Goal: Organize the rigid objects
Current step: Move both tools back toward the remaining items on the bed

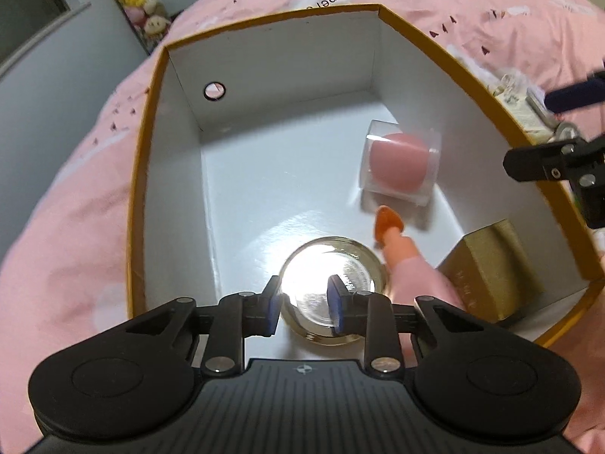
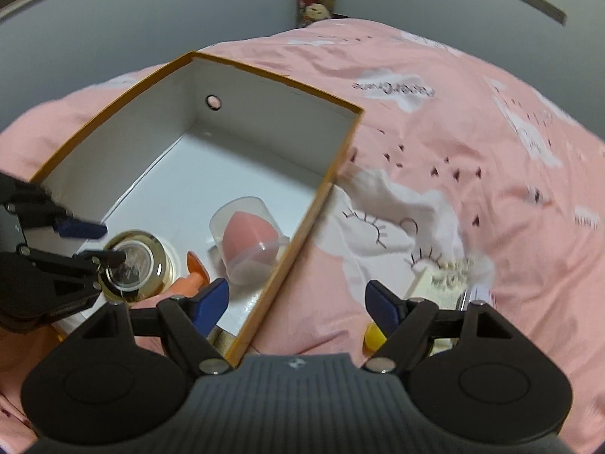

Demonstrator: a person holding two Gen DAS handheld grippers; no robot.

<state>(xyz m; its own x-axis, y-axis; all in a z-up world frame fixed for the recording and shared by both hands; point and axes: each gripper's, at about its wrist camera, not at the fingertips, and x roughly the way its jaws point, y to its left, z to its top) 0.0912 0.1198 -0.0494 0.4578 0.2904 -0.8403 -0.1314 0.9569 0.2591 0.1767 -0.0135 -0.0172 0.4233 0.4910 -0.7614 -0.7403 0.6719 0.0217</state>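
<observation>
your left hand-held gripper (image 1: 304, 302) is clenched on the glass jar (image 1: 332, 287), its blue pads set across the jar's top while the jar stands upright on the floor of the box (image 1: 264, 56). that looks like a grip from above, chosen so the jar goes down straight and keeps its footing near the box's close wall. just to the right of this gripper lies a pink pump bottle (image 1: 412, 261) with an orange nozzle, and beyond that a gold carton (image 1: 487, 268) tucked in the corner. ahead and to the right, a clear case holding a pink sponge (image 1: 399, 162) lies on its side, blurred, so i can't say whether it has settled.

your right hand-held gripper (image 2: 297, 304) is released, jaws standing wide with nothing between them, hovering over the box's right rim and the pink bed (image 2: 453, 132). ahead of its right finger a pale ornate item (image 2: 446, 280) and something yellow (image 2: 374, 336) lie on the bedding, outside the box. i judge these are the next things to collect.
</observation>
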